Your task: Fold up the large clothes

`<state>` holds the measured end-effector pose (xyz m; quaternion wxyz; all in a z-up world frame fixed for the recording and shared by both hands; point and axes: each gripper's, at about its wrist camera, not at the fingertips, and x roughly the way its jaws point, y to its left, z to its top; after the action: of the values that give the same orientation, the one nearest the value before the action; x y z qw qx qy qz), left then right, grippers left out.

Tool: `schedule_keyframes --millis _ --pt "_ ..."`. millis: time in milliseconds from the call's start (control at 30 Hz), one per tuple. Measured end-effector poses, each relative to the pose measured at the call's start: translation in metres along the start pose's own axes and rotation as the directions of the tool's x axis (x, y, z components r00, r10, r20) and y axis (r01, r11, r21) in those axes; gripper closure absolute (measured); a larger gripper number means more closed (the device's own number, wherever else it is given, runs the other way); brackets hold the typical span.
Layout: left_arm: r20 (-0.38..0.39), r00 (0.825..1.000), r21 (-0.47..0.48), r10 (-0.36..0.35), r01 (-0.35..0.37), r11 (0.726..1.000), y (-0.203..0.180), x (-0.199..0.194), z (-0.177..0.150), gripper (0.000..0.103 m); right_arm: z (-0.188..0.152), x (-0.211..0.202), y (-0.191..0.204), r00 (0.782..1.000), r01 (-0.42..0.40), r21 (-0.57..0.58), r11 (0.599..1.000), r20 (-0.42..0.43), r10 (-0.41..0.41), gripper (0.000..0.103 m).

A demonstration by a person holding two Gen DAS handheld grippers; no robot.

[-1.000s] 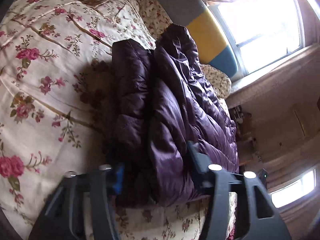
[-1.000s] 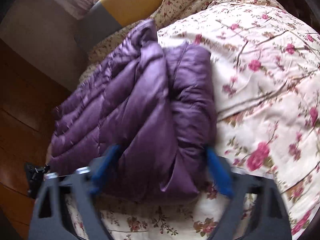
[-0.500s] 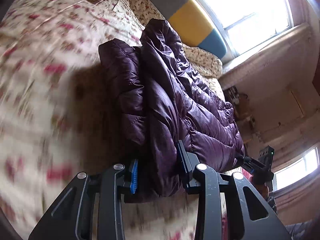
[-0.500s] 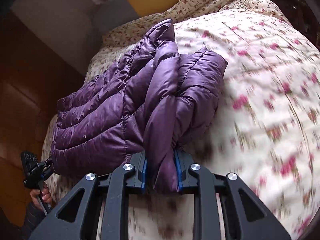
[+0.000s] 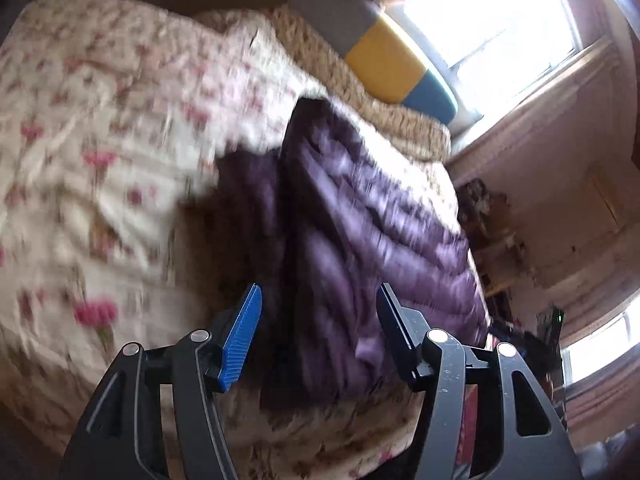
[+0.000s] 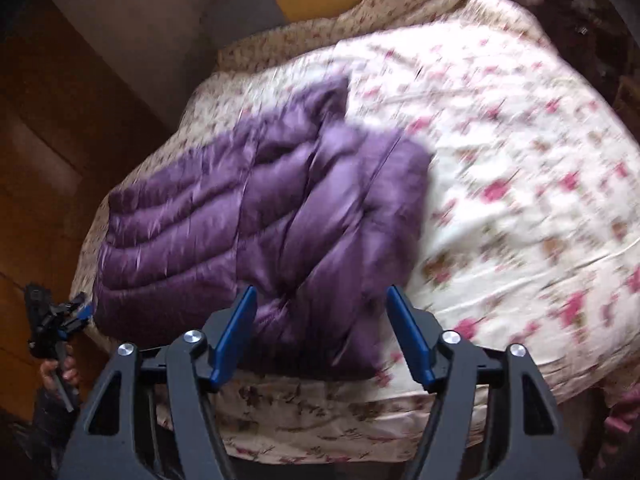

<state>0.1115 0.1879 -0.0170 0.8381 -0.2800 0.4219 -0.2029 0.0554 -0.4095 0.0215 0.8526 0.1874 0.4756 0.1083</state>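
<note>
A purple quilted jacket (image 6: 264, 216) lies folded on the bed (image 6: 520, 184), a puffy, glossy bundle stitched into fat horizontal tubes that catch the light, with one softer rounded flap doubled over its top; in the left wrist view the same jacket (image 5: 360, 232) runs away from the camera as a long dark ridge with a sheen on its ribs. It sits near the edge of the bed on a cream cover (image 5: 100, 128) printed with pink roses and thin brown stems, the cloth rumpled and blurred. Beyond it, a finer flowered sheet meets a padded headboard (image 5: 384, 60) in grey, yellow and teal blocks under a bright window (image 5: 492, 20). The left hand-held gripper (image 5: 318, 320) has black plastic arms with silver rivets and ribbed blue pads; its jaws are spreading apart, and the near end of the jacket shows in the gap between them with neither pad pressing on it. The right hand-held gripper (image 6: 322, 320) is built the same, and its jaws too are spreading wide, framing the jacket's near corner without clamping it. At the left edge of the right wrist view the left hand-held gripper shows small beside the bed, a hand (image 6: 60, 372) wrapped round its grip, against dark wood panelling (image 6: 48, 128)
</note>
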Motion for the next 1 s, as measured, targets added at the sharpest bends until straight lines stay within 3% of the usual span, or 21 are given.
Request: schedule_keyframes --millis 167,333,500,633,667,800,1000 --pt "0.046 0.998 -0.009 0.04 -0.039 0.999 -0.005 0.022 0.046 0.044 0.04 0.011 0.012 0.997 0.04 -0.022 0.999 0.068 -0.039 0.03" --pt "0.025 0.998 -0.083 0.052 -0.05 0.995 -0.004 0.062 0.086 0.044 0.079 0.069 0.016 0.997 0.073 0.003 0.997 0.03 -0.073 0.03" --pt "0.002 0.998 -0.115 0.069 -0.069 0.991 -0.005 0.089 0.102 0.046 0.105 0.11 0.015 0.996 0.092 0.027 0.995 0.004 -0.092 0.032" --pt "-0.016 0.991 -0.08 0.136 -0.137 0.987 -0.014 0.102 0.105 0.09 0.11 0.125 0.03 0.996 0.089 -0.03 0.996 -0.012 -0.089 0.079" --pt "-0.012 0.987 -0.068 0.161 -0.161 0.985 -0.015 0.103 0.105 0.096 0.111 0.124 0.033 0.995 0.1 -0.05 0.994 -0.001 -0.1 0.09" --pt "0.019 0.97 -0.005 0.243 -0.243 0.97 -0.027 0.105 0.11 0.099 0.111 0.103 0.041 0.988 0.131 -0.084 0.988 0.097 -0.123 0.097" --pt "0.028 0.923 0.07 0.383 -0.384 0.92 -0.034 0.135 0.116 0.099 0.112 0.1 0.05 0.949 0.264 -0.111 0.958 0.205 -0.238 0.098"
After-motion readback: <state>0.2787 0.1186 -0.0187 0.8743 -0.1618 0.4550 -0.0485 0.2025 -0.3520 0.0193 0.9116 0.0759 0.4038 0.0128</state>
